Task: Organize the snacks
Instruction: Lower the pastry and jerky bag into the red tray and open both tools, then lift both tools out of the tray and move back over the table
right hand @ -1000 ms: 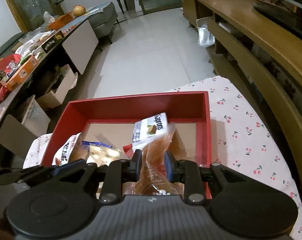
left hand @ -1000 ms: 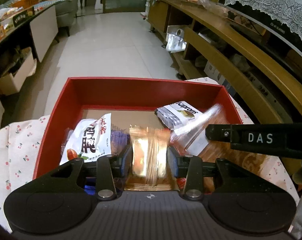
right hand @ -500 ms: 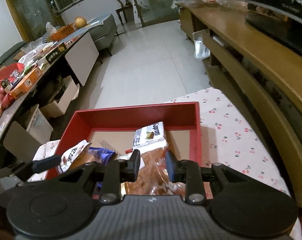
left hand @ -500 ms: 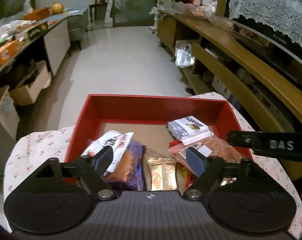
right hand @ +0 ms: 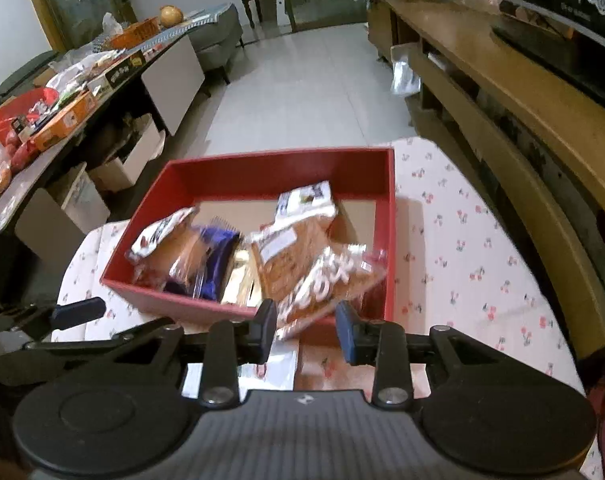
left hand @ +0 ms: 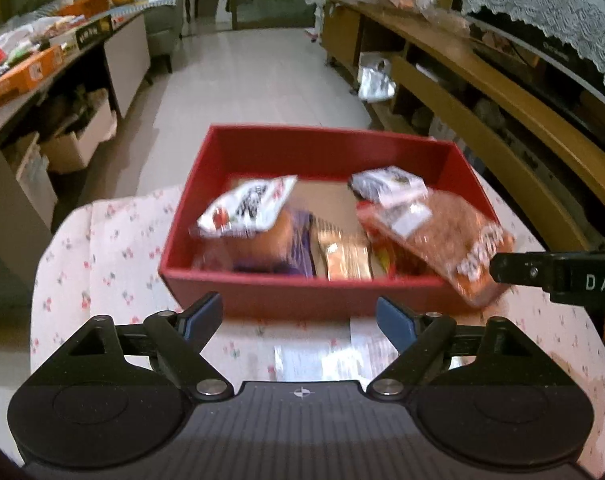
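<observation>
A long tiled room runs back between a cluttered sideboard on one side and a wooden shelf unit on the other; nearest the cameras a table [left hand: 102, 248] under a cherry-print cloth carries a red box [left hand: 302, 296], and the snacks lie inside it. A white packet [left hand: 248, 206] leans on an orange-brown bun and a purple wrapper [right hand: 218, 256] at the box's left, a gold-wrapped bar [left hand: 344, 258] sits in the middle, a small white-and-dark packet [left hand: 388, 184] rests toward the back, and a big clear bag of brown biscuits [left hand: 450, 240] slumps over the near right corner, its end hanging past the rim. The left tongs [left hand: 300, 318] stand wide and empty, their jaws having just been opening, short of the box's near wall. The right tongs [right hand: 306, 330] stand narrowly parted, jaws also just opening; the hanging end of the biscuit bag lies between them, and the pads do not appear to press on it. All of these look light, crinkly and slippery, film wrappers that will slide rather than grip. The biscuits likely crumble and the bun squashes, so a gentle pinch suits them. I would take each by a sealed end seam or across its flat width, never by the middle of the contents.
</observation>
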`<action>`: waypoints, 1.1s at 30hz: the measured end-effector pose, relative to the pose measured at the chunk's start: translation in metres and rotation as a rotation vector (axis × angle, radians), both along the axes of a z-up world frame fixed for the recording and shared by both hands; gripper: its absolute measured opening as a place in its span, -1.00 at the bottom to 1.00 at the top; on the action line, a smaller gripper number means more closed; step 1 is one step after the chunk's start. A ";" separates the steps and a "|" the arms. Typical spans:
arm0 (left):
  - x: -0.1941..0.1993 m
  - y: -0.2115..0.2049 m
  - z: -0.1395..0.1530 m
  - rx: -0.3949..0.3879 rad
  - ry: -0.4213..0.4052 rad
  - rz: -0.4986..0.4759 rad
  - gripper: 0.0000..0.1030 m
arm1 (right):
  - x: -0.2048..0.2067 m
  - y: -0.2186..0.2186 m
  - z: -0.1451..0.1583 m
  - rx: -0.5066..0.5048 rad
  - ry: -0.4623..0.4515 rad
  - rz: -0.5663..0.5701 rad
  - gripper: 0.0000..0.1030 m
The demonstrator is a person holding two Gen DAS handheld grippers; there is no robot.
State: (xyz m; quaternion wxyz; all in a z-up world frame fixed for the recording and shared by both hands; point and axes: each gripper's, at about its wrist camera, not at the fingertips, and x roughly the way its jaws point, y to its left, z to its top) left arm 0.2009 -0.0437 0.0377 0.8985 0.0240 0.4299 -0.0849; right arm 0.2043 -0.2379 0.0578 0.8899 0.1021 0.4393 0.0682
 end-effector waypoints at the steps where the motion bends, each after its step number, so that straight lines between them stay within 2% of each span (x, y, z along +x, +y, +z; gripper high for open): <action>1: -0.003 -0.001 -0.001 0.003 0.006 -0.007 0.71 | -0.003 0.001 -0.001 0.005 0.005 0.003 0.09; 9: -0.021 0.000 -0.001 -0.006 0.004 -0.018 0.71 | -0.024 0.009 -0.003 0.023 0.024 0.005 0.16; 13: -0.022 -0.003 -0.009 0.014 0.021 -0.051 0.72 | -0.034 0.009 -0.008 0.017 0.043 -0.001 0.19; 16: -0.019 -0.009 -0.021 0.014 0.049 -0.134 0.72 | -0.039 0.005 -0.009 0.021 0.053 -0.007 0.22; 22: 0.004 -0.025 -0.037 -0.035 0.114 -0.345 0.72 | -0.041 -0.008 -0.012 0.045 0.074 -0.020 0.28; 25: 0.015 -0.035 -0.040 -0.012 0.125 -0.446 0.74 | -0.041 -0.010 -0.014 0.067 0.084 -0.014 0.29; 28: 0.026 -0.039 -0.047 0.038 0.107 -0.489 0.76 | -0.039 -0.008 -0.015 0.071 0.093 -0.004 0.30; 30: 0.034 -0.038 -0.054 0.001 0.151 -0.519 0.76 | -0.037 -0.008 -0.018 0.081 0.106 -0.001 0.30; 33: 0.032 -0.034 -0.063 -0.013 0.177 -0.546 0.76 | -0.033 -0.007 -0.021 0.098 0.123 -0.002 0.30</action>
